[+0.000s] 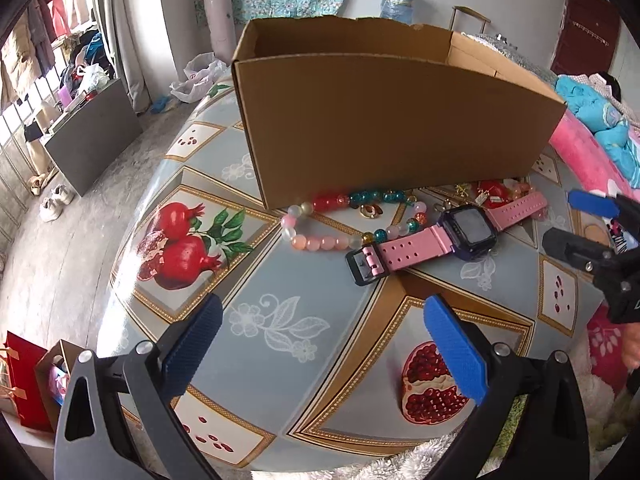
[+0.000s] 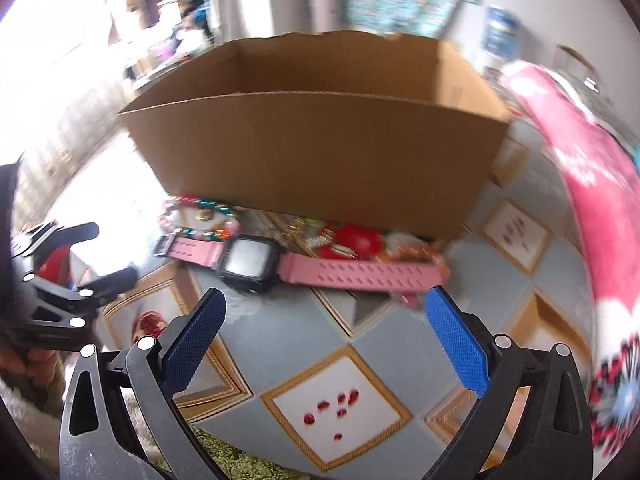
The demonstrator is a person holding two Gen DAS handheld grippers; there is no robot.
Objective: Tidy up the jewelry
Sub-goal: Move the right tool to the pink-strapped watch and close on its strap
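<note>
A pink-strapped watch (image 1: 452, 236) with a dark square face lies on the patterned table in front of an open cardboard box (image 1: 384, 120). A beaded bracelet (image 1: 340, 220) of pink, red and teal beads lies against the box's foot, left of the watch. Small red and gold trinkets (image 1: 492, 194) lie by the box, right of the watch. My left gripper (image 1: 324, 344) is open and empty, hovering short of the watch. My right gripper (image 2: 326, 340) is open and empty, just short of the watch (image 2: 300, 266); that view is motion-blurred. The box (image 2: 316, 144) stands behind it.
The table (image 1: 280, 280) has a pomegranate-print cover and drops off at the left. A pink blanket (image 1: 580, 160) and blue clothes lie to the right. The right gripper shows at the right edge of the left view (image 1: 596, 232). The left gripper shows at the left of the right view (image 2: 68, 276).
</note>
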